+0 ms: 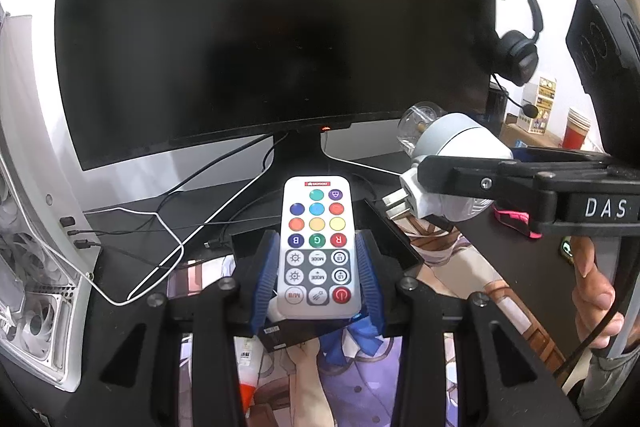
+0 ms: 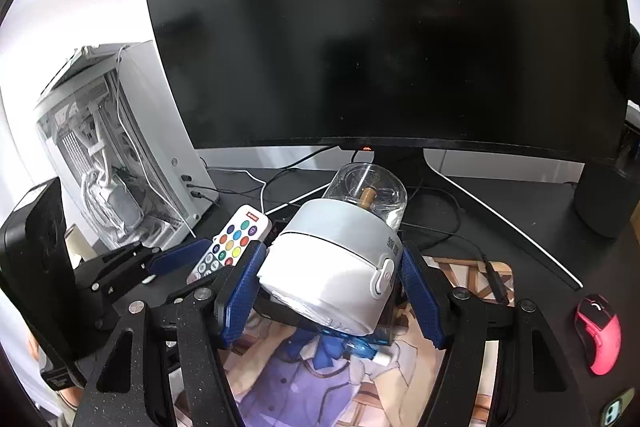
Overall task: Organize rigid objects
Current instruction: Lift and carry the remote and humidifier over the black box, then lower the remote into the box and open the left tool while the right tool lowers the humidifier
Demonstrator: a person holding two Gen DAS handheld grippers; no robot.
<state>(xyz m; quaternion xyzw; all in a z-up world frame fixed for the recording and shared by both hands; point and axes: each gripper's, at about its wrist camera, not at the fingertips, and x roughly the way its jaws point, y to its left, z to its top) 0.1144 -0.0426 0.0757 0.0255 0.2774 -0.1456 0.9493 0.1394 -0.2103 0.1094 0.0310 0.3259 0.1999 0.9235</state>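
Note:
A white remote [image 1: 316, 211] with coloured buttons sits between the blue pads of my left gripper [image 1: 318, 247], which is shut on its lower half and holds it above the desk. In the right wrist view my right gripper [image 2: 332, 259] is shut on a white and grey round device [image 2: 340, 239] with a clear glass dome [image 2: 368, 195] at its far end. The same device [image 1: 464, 135] shows to the right of the remote in the left wrist view. The remote [image 2: 236, 239] and the left gripper [image 2: 212, 259] lie just left of the right gripper.
A large dark monitor [image 1: 272, 27] on a stand fills the back. A white computer case [image 2: 120, 155] with cables stands at the left. A printed desk mat [image 2: 320, 379] lies below both grippers. A pink mouse [image 2: 598, 333], a headset [image 1: 516, 51] and a red cup [image 1: 576, 131] are at the right.

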